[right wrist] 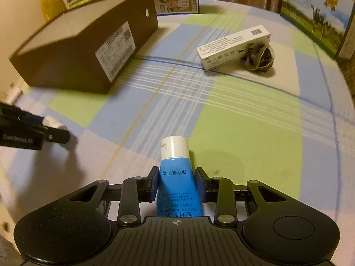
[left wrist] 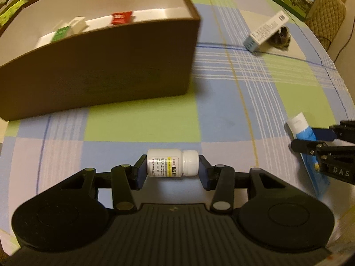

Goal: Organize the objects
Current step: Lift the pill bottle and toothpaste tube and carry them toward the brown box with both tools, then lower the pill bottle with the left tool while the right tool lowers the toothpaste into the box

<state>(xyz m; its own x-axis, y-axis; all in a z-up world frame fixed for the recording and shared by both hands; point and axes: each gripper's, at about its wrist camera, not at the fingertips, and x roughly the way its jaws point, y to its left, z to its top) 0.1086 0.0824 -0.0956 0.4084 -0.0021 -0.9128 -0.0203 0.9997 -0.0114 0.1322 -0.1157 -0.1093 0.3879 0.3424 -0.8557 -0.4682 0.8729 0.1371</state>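
In the left wrist view, the left gripper (left wrist: 172, 168) gripped a white pill bottle (left wrist: 172, 163) end to end, sideways, in front of the brown box (left wrist: 99, 66).

In the right wrist view, the right gripper (right wrist: 177, 182) clasped a blue tube (right wrist: 176, 177), right of that box (right wrist: 73, 53).

Checked tablecloth (right wrist: 244, 119) (blue-green) under brown box (right wrist: 73, 51), carton (right wrist: 230, 46).
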